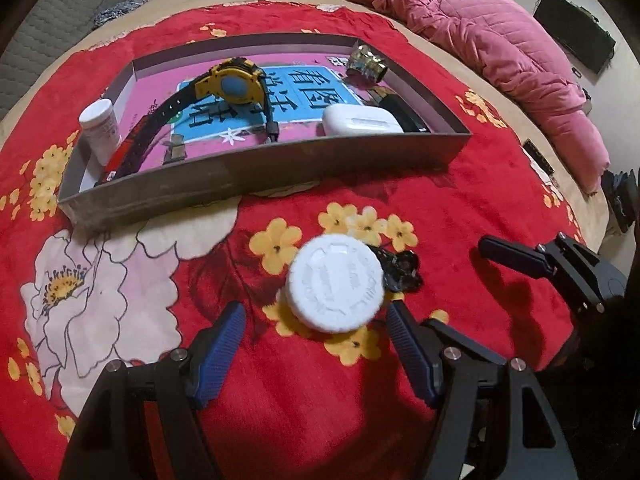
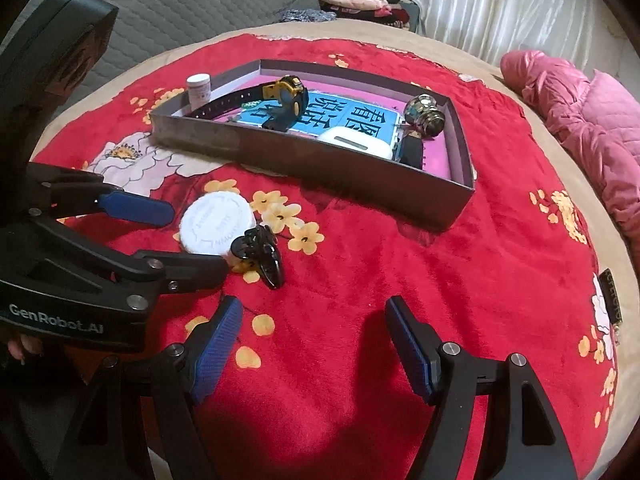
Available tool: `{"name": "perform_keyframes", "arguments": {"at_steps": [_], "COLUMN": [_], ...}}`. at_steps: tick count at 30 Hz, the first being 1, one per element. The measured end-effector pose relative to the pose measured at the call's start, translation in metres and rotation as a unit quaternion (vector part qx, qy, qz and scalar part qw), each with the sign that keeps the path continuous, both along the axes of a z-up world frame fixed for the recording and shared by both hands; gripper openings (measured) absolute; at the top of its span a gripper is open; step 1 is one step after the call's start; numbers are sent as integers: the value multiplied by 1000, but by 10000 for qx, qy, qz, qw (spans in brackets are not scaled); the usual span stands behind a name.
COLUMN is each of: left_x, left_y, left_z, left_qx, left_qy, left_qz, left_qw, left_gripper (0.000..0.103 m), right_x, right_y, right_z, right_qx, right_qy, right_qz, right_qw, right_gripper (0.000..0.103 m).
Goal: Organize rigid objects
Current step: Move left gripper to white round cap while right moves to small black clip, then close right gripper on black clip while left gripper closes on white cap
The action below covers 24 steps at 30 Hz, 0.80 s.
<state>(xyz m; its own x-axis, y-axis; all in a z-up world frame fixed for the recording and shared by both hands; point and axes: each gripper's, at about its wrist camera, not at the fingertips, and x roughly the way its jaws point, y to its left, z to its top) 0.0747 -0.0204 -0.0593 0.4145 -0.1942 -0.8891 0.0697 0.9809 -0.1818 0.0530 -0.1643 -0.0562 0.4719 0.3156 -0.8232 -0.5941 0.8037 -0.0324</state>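
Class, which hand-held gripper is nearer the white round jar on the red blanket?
Left. The left hand-held gripper is open with its fingers on either side of the white jar. The right hand-held gripper is open over bare blanket, off to the jar's right.

Both the left gripper (image 1: 316, 320) and right gripper (image 2: 314, 320) have black frames, ribbed blue pads, silver screws

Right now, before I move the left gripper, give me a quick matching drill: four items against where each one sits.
Items:
1. white jar
2. black hair clip
3. white earbuds case
4. small white bottle

Places:
A. upright in the box's left end
B. on the red blanket, between the open left gripper's fingers
C. inside the box, near its right end
D. on the blanket, against the jar's right side

Pairs: 1-B, 2-D, 3-C, 4-A
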Motion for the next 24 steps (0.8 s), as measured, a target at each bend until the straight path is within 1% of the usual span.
{"name": "perform_keyframes", "arguments": {"at_steps": [7,11,19,24], "left_x": [6,6,10,12], "left_y": [5,11,22,23], "left_z": [-2,-2,-5,-6], "left_qx": [-14,-6,-153,-175], "left_qy": [-75,-100,-82,-91], "left_qz": [66,115,239,280], "left_qw": [9999,9999,9996,9994], "left_gripper": [72,72,72,72], "right_x": [6,12,20,22], "right_y": [9,17,30,35], "right_z": [-6,-9,-13,-15], "right_qx": [17,27,-27,-12], "right_qy": [-95,-209,-522,-633], "right_qz": [72,94,174,261], "right_qw": [9999,9997,9985,9977], "right_gripper": [75,75,75,75]}}
